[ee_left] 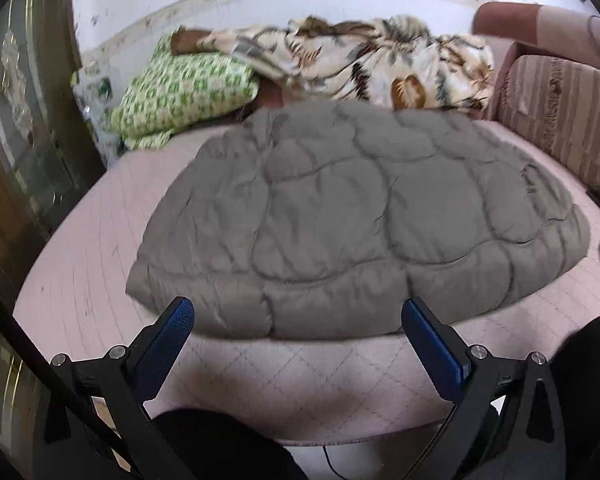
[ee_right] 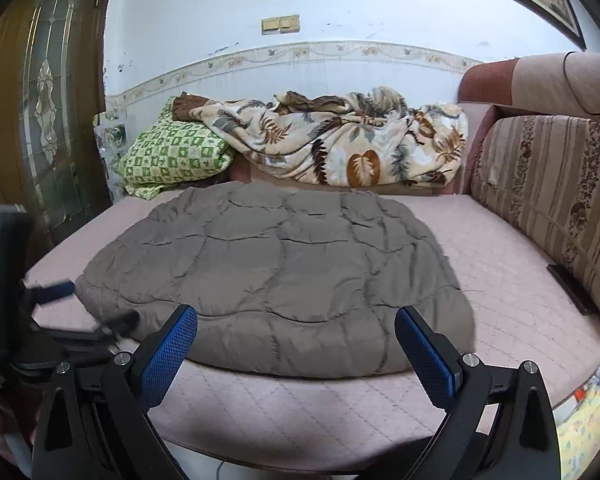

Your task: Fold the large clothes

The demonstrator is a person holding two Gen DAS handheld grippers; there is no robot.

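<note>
A grey quilted padded garment [ee_left: 352, 216] lies folded flat on the pink quilted bed [ee_left: 80, 280]; it also fills the middle of the right wrist view [ee_right: 276, 272]. My left gripper [ee_left: 298, 310] hovers open just before its near edge, blue pads wide apart, nothing between them. The left gripper [ee_right: 92, 308] also shows blurred at the garment's near left corner in the right wrist view. My right gripper [ee_right: 296, 318] stands open above the garment's near edge, with nothing held.
A leaf-print blanket [ee_right: 340, 148] and a green checked pillow [ee_right: 172, 156] lie at the back of the bed [ee_right: 500, 280]. A striped cushion [ee_right: 552, 196] lines the right side. A glazed wooden door [ee_right: 44, 112] stands left. A dark-clothed leg [ee_left: 220, 444] is below.
</note>
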